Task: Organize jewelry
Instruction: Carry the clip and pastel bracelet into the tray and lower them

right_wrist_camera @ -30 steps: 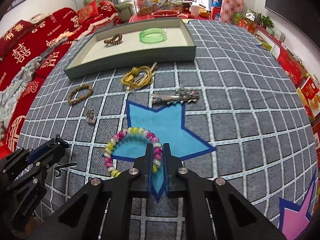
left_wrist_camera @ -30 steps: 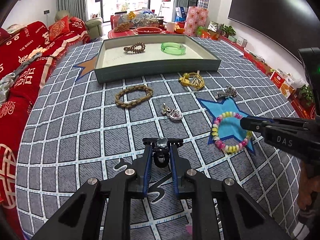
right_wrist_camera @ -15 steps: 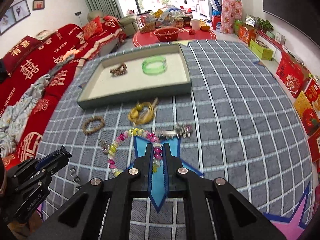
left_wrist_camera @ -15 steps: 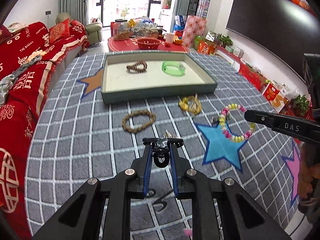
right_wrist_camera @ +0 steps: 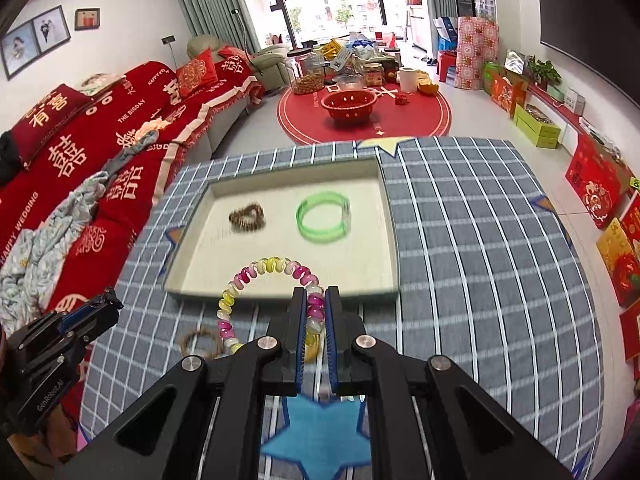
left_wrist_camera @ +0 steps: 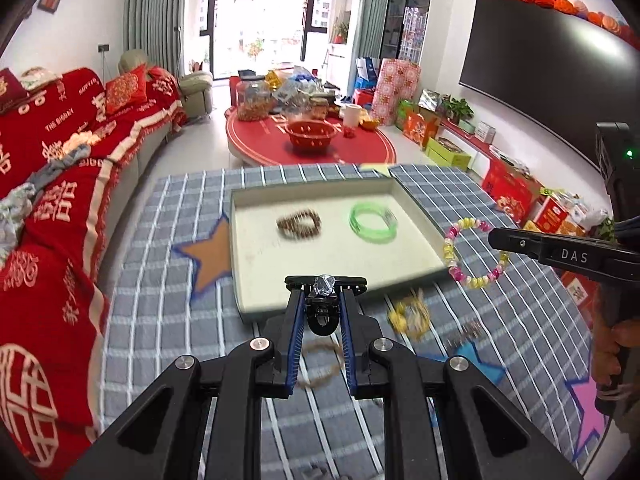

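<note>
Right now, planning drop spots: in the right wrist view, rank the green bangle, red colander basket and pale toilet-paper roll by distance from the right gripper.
1. Green bangle, in the tray, ahead.
2. Red colander basket, on the round red mat beyond.
3. Pale toilet-paper roll, farthest, back right.

One tray [right_wrist_camera: 390, 240], four bracelets [right_wrist_camera: 325, 218], one ring [left_wrist_camera: 325, 285], one yellow cord [left_wrist_camera: 410, 318], one hairclip [left_wrist_camera: 464, 336]

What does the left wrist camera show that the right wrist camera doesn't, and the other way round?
Only the left wrist view shows the small black ring with a silvery stone clamped in the left gripper, and the big dark television.

Only the right wrist view shows the framed wall pictures and the blue star patch.

Both show the shallow grey tray, its green bangle and brown bead bracelet, and the colourful bead bracelet held by the right gripper.
</note>
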